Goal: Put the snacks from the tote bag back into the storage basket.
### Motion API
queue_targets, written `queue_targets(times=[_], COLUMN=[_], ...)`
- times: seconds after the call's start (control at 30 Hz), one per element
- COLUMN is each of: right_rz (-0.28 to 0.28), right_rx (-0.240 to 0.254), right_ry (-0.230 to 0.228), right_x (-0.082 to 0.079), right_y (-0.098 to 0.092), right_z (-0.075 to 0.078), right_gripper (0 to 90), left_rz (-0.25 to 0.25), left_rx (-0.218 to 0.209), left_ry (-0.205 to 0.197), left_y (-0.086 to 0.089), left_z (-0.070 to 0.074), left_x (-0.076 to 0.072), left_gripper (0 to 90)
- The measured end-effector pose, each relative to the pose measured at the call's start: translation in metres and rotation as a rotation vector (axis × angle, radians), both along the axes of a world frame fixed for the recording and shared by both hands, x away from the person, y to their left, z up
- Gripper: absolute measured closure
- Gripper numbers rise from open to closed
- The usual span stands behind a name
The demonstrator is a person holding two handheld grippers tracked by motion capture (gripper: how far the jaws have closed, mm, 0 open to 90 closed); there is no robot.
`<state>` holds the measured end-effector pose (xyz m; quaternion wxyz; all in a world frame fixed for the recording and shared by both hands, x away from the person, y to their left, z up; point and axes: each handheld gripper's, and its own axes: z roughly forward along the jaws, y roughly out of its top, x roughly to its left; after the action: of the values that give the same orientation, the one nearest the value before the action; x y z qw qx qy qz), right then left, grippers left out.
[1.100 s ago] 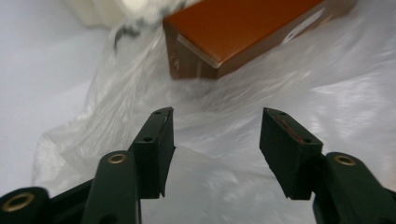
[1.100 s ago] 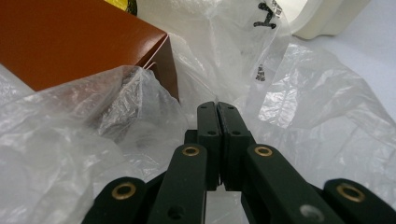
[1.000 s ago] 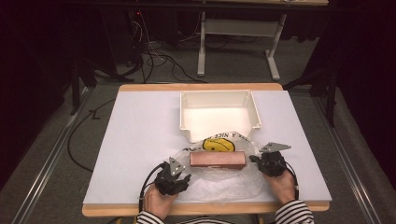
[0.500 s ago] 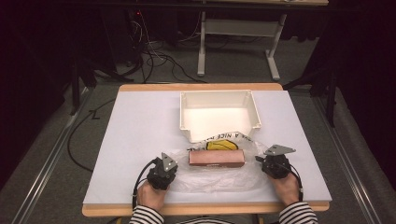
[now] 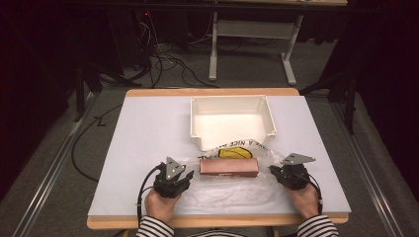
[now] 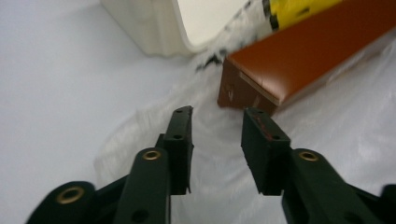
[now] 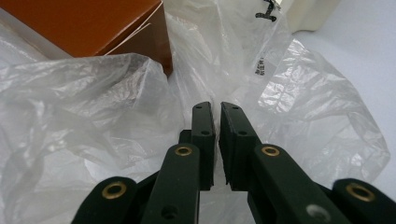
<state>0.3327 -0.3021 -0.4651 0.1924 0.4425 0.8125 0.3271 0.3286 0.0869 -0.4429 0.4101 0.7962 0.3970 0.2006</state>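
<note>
Holding both tools low at the near edge of the table (image 5: 123,148), I have my left gripper (image 6: 215,122) at the left end of the clear plastic bag (image 5: 237,190), jaws having just been opening and now standing apart over the crinkled film with nothing pinched between the pads. My right gripper (image 7: 217,112) sits at the bag's right end, its jaws almost pressed together, a thin slit between them; whether film is caught in that slit I cannot tell. Between the two grippers, the brown box (image 5: 229,167) lies lengthwise on the bag, its left end just beyond my left jaws. Just past it shows the bag's yellow print (image 5: 234,152), and farther back stands the white tray (image 5: 232,101), touching the bag.
</note>
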Motion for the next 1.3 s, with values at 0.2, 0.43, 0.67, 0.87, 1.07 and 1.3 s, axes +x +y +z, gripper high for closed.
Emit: queue_targets(times=[0.2, 0.43, 0.67, 0.87, 1.07, 1.3], right_rz=[0.002, -0.024, -0.044, -0.062, -0.036, 0.016], right_rx=[0.034, 0.114, 0.143, 0.178, 0.150, 0.089], right_ry=[0.006, -0.035, -0.043, -0.019, 0.044, 0.040], right_x=[-0.002, -0.004, 0.020, 0.050, 0.060, 0.050], right_y=[-0.002, -0.008, 0.007, 0.023, 0.031, 0.031], right_z=[0.003, 0.027, 0.045, 0.050, 0.041, 0.029], right_gripper=[73.7, 58.1, 48.7, 47.0, 69.1, 90.0], left_rz=[0.065, 0.064, 0.065, 0.055, 0.051, 0.046], left_rx=[0.005, 0.007, 0.003, 0.014, 0.016, 0.040], left_ry=[0.068, 0.128, 0.149, 0.154, 0.159, 0.145], left_y=[-0.006, -0.012, -0.013, -0.013, -0.013, -0.012], left_z=[-0.011, -0.026, -0.031, -0.033, -0.035, -0.035], left_x=[0.027, 0.040, 0.044, 0.046, 0.046, 0.045], left_gripper=[53.5, 54.8, 57.6, 60.8, 65.2, 74.6])
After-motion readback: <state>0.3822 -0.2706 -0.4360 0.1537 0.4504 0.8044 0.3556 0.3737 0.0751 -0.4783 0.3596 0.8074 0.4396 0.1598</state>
